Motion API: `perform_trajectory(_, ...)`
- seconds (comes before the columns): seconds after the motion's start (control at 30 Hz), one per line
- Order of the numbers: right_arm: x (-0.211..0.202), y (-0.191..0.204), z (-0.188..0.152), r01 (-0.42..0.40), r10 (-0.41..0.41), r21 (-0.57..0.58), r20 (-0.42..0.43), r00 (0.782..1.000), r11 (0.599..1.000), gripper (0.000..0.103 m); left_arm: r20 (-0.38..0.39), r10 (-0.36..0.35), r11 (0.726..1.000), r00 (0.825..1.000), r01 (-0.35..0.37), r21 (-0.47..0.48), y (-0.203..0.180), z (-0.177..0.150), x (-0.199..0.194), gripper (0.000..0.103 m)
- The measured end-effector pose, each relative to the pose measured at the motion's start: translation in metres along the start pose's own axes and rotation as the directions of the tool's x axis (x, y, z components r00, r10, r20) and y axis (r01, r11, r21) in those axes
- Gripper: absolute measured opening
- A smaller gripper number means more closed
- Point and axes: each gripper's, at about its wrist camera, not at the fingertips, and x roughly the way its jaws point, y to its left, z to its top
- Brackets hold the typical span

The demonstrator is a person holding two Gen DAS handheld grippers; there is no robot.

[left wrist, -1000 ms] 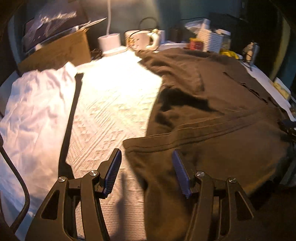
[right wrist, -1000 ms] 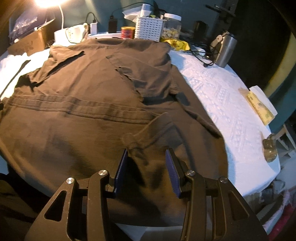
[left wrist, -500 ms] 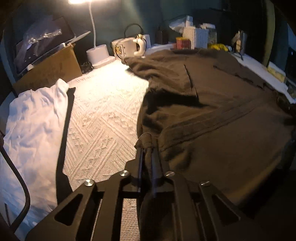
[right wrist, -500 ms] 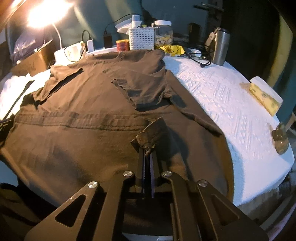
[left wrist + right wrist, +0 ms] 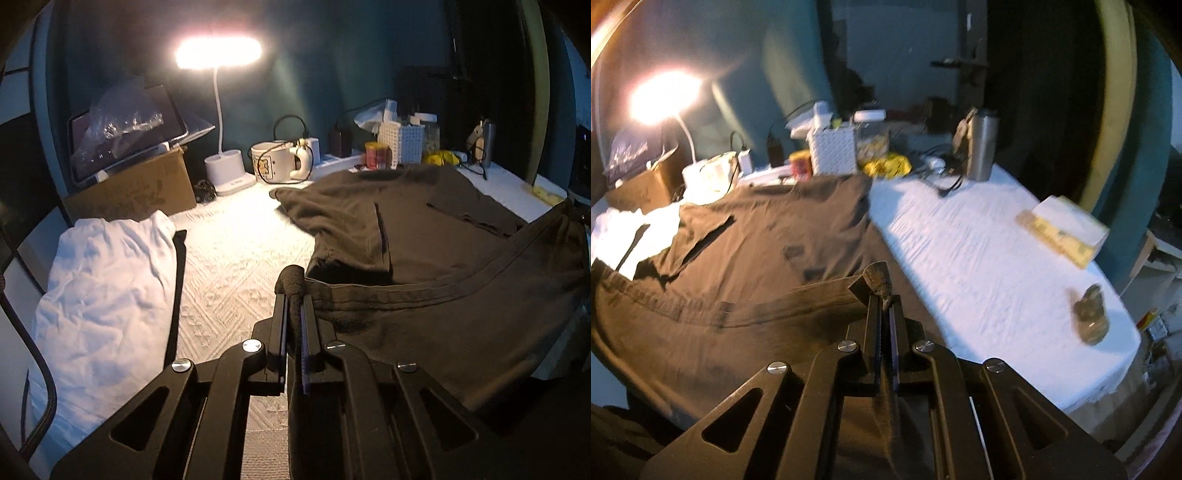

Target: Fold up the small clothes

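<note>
We see a dark brown T-shirt (image 5: 436,229) spread across a table covered with a white textured cloth (image 5: 236,254), its near hem raised off the surface at both corners. Our left gripper (image 5: 293,295) is clamped tight on the hem's left corner, a small bunch of fabric poking up between its fingers. Our right gripper (image 5: 884,297) is likewise closed on the hem's right corner, the seam stretching away to the left between the two. The shirt's sleeves are folded inward over its body. To the shirt's left lies a crumpled white garment (image 5: 99,295), just in front of a cardboard box (image 5: 136,192). A lit desk lamp (image 5: 219,59) stands at the table's far edge beside a white mug (image 5: 275,162). Further right stand a white perforated basket (image 5: 833,151) and a steel tumbler (image 5: 982,147)
</note>
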Motion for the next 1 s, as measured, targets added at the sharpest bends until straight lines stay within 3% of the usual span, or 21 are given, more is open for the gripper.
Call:
perform_trajectory(0.4,-0.011,-0.025,0.027,0.018,-0.022,0.048,0.074,0.997,0.999,0.004,0.046,0.019,0.999,0.999,-0.017,-0.03,0.01,0.021,0.0,0.005)
perform_trajectory(1.0,0.013,-0.036,0.065,0.011,-0.016,0.064,0.091,0.996,0.998,0.004,0.074,0.026,0.997,0.997,-0.021,-0.069,0.018,0.063,0.023,0.005)
